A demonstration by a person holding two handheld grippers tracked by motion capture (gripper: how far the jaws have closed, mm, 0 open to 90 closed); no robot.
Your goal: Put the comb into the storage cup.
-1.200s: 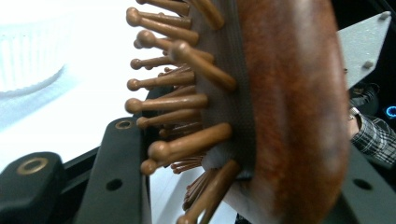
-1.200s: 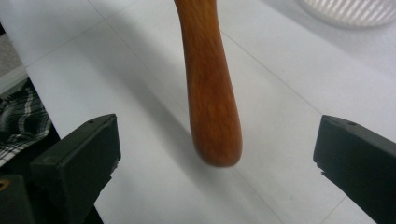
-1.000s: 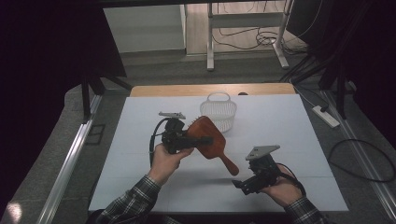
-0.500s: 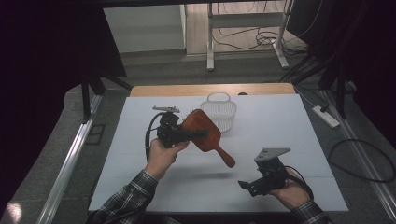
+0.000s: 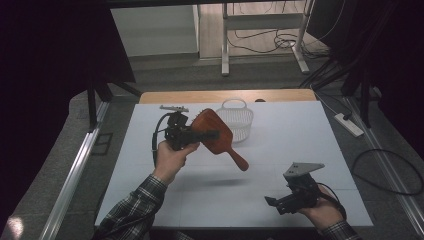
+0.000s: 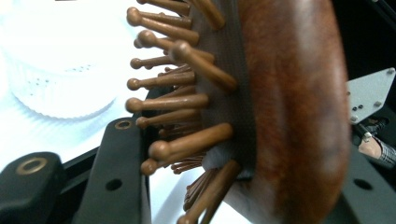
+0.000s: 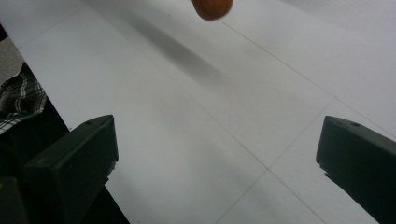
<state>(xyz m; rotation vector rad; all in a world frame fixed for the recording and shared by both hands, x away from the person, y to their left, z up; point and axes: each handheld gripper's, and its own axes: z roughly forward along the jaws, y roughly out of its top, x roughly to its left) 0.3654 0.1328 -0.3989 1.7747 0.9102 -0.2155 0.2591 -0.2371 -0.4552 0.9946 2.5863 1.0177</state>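
Hairbrush work is at the carry stage: your left gripper (image 5: 207, 134) has its fingers clamped across the head of the reddish-brown wooden paddle hairbrush (image 5: 216, 135), one finger in among the round-tipped wooden bristles and the other against the smooth back, as the left gripper view shows. The brush (image 6: 280, 107) hangs in the air, clear of the white desk (image 5: 280, 150), with its handle sloping down and away from the small white ribbed plastic basket (image 5: 236, 122). Taking that basket as your landmark, the brush head sits just beside it on the near-left, overlapping its rim from the high view, while the handle end points back towards your side of the desk.

Your right gripper (image 5: 281, 202) rests low, well apart from the basket on the near-right, its fingers spread wide with nothing between them; in the right gripper view the bare desk (image 7: 196, 140) lies between the two fingers and the rounded tip of the brush handle (image 7: 212, 8) shows at the top edge.

My reading is that you are bringing the brush to the basket. The next move would call for lifting the head above the basket's rim and handle loop, turning the brush so it can drop in, then easing the left fingers apart only once it is over the opening. Watch the long handle: it may catch the loop or tip the light basket
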